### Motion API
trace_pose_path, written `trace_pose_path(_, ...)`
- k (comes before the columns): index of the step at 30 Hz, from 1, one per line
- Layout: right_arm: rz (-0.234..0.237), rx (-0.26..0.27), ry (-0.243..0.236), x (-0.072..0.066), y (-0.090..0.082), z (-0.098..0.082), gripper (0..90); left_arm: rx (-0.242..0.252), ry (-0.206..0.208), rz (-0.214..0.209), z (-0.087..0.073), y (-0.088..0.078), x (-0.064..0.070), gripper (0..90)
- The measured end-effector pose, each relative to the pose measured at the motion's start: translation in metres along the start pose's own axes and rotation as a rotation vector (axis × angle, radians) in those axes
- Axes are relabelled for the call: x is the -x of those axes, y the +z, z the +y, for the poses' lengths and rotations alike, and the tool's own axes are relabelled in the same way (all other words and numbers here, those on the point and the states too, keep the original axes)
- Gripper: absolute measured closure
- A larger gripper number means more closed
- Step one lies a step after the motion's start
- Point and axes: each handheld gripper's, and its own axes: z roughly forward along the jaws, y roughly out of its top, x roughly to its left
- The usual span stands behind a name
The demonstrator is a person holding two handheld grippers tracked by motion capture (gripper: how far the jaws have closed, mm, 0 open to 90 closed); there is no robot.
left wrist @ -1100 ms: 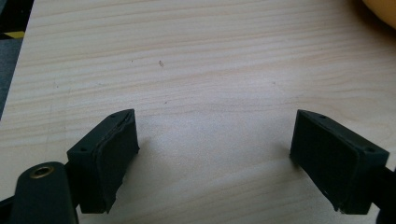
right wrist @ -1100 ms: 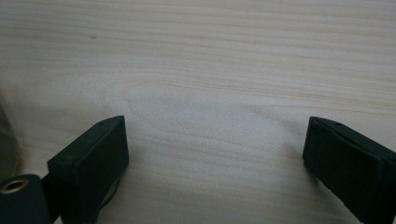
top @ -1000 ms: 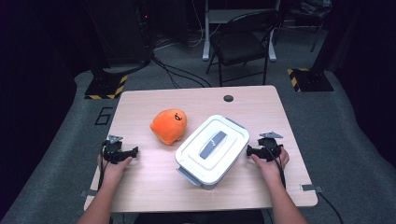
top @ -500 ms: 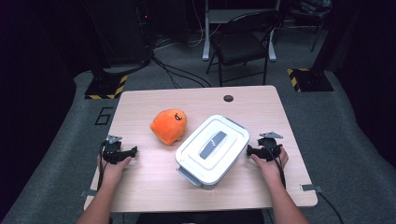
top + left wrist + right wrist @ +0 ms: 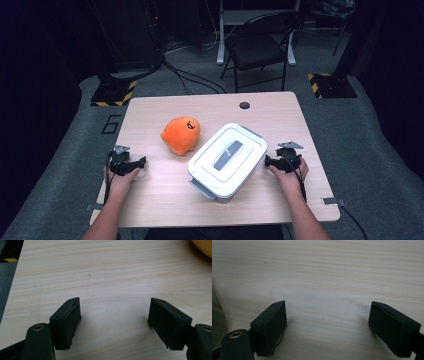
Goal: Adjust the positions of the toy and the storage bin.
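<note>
High view: we see one table (image 5: 165, 190) bearing one white box (image 5: 227, 160) with its lid on, and one orange plush (image 5: 181, 135) just beside the box's far-left corner. Two grippers rest on the tabletop, one to each side. We place the left gripper (image 5: 142, 161) well apart from the plush and the box, and the right gripper (image 5: 266, 160) just beside the box's right edge, not clearly touching it. Against the two earlier pictures we find nothing shifted: box, plush and both hands sit where they sat. We judge from this that work on the box has not yet begun, and that the right gripper, being nearest, is the likelier to start it. One chair (image 5: 260, 47) stands beyond the table.

Left gripper view: we count two black jaws standing wide apart with bare wood between them, so this gripper holds nothing. One yellow-orange curve at the top right corner is the plush (image 5: 203, 246).

Right gripper view: we again count two jaws spread wide over bare wood, empty. A pale, blurred wall at the left edge we take for the box (image 5: 217, 317), close beside the left jaw; whether jaw and box touch we cannot tell.
</note>
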Motion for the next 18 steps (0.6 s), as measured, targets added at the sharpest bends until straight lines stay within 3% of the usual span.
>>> trace_pose_path(3,0.007,-0.002,-0.002,0.001,-0.001,0.001,18.4,0.002,0.001,-0.005,0.0,-0.001,-0.001,31.1)
trace_pose_path(6,0.005,-0.017,-0.001,0.004,-0.005,0.003,31.7,-0.013,0.003,0.001,0.001,-0.004,-0.001,39.2)
trace_pose_path(8,0.008,-0.021,0.003,0.006,-0.007,0.003,35.9,-0.033,0.005,-0.004,0.002,-0.007,0.001,43.0)
trace_pose_path(12,0.004,-0.016,-0.001,0.01,-0.015,0.005,40.8,-0.043,0.037,0.009,0.007,-0.014,0.007,49.2)
trace_pose_path(16,-0.001,-0.011,0.008,0.011,-0.021,0.009,45.8,-0.036,0.046,0.001,0.01,-0.02,0.01,55.1)
trace_pose_path(18,0.008,0.0,-0.005,0.011,-0.029,0.011,54.8,-0.029,0.03,-0.028,0.013,-0.025,0.01,58.3)
